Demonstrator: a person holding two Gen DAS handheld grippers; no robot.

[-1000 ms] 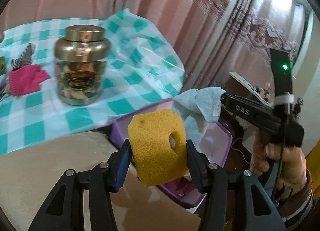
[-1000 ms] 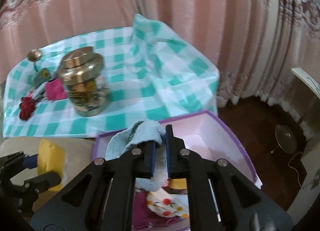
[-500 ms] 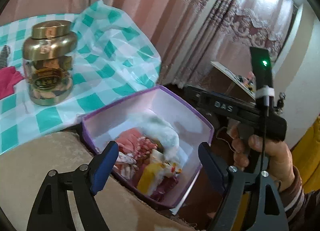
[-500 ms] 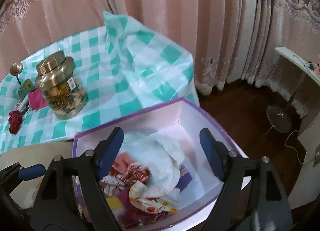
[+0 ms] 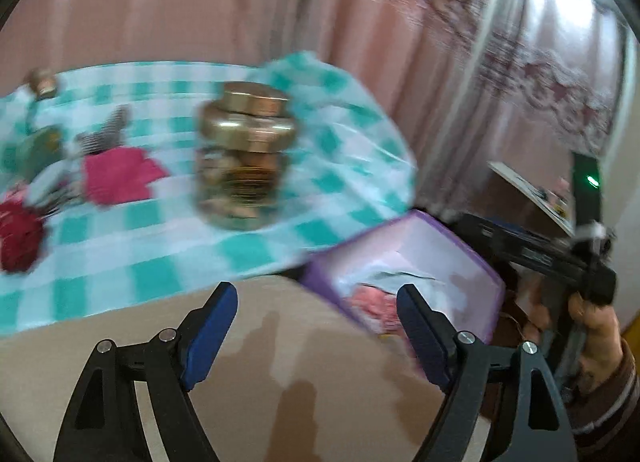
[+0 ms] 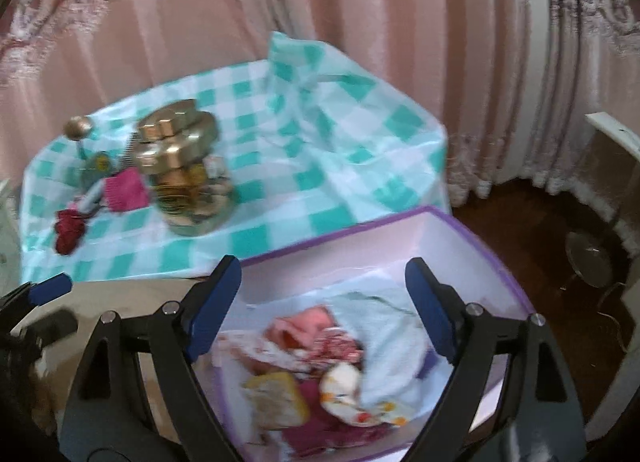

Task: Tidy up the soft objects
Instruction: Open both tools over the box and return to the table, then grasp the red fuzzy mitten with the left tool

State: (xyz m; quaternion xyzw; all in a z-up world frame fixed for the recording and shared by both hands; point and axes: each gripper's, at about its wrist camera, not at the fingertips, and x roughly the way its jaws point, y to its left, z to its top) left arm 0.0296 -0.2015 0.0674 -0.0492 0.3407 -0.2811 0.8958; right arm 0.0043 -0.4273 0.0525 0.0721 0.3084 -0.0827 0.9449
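Soft cloths and a yellow sponge (image 6: 276, 398) lie piled in the purple-rimmed white fabric box (image 6: 440, 230), directly under the right gripper (image 6: 322, 310), whose jaws have just spread wide, empty. The left gripper (image 5: 316, 326), also released and empty, hovers over the beige surface (image 5: 280, 382) left of the box.

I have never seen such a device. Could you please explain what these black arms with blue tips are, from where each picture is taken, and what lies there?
They are hand-held grippers, one in each of a person's hands, each carrying a camera that looks along its fingers. The left gripper and right gripper are open and hold nothing; both sets of fingers have just been opening. The right one is over a purple box holding a pale blue towel and a yellow sponge. On the checked cloth stand a gold-lidded jar and a pink cloth.
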